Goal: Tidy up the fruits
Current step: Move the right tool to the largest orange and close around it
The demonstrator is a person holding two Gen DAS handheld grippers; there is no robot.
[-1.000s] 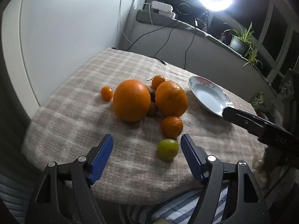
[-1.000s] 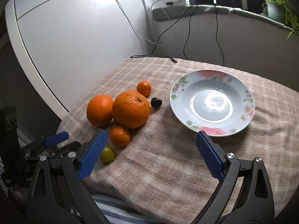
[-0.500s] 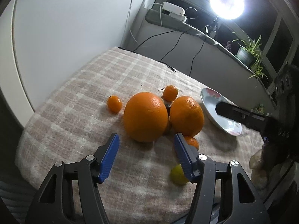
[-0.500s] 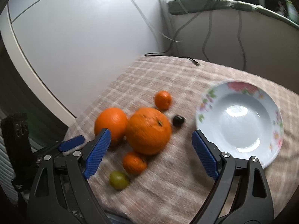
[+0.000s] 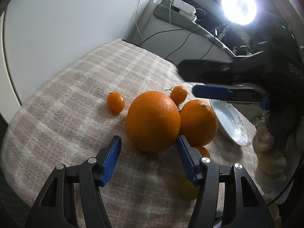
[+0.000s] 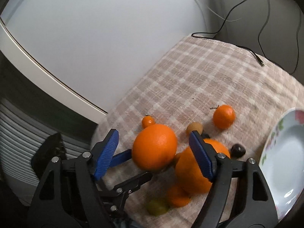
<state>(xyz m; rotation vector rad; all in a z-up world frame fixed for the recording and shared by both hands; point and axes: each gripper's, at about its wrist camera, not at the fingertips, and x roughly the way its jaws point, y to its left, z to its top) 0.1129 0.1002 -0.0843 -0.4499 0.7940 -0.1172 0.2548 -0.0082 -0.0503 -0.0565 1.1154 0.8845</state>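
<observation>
A big orange (image 5: pixel 153 120) lies on the checked cloth, touching a second big orange (image 5: pixel 198 122). My left gripper (image 5: pixel 149 146) is open, its blue pads on either side of the near end of the first orange. My right gripper (image 6: pixel 153 144) is open too, its jaws above and around the same orange (image 6: pixel 154 149). Small mandarins (image 5: pixel 115 102) (image 5: pixel 178 94), a yellow-green fruit (image 6: pixel 157 207), a tan fruit (image 6: pixel 194 127) and a dark fruit (image 6: pixel 237 150) lie around. The flowered plate (image 6: pixel 285 159) stands to the right.
The table's near edge drops off right below the fruit. A white wall panel (image 6: pixel 95 38) stands at the left, cables (image 6: pixel 247 9) hang behind, and a ring light (image 5: pixel 239 5) glares at the back right.
Both grippers have moved in toward the left big orange. The left pads now flank it, and the right gripper has swung left, away from the plate, over the fruit.
</observation>
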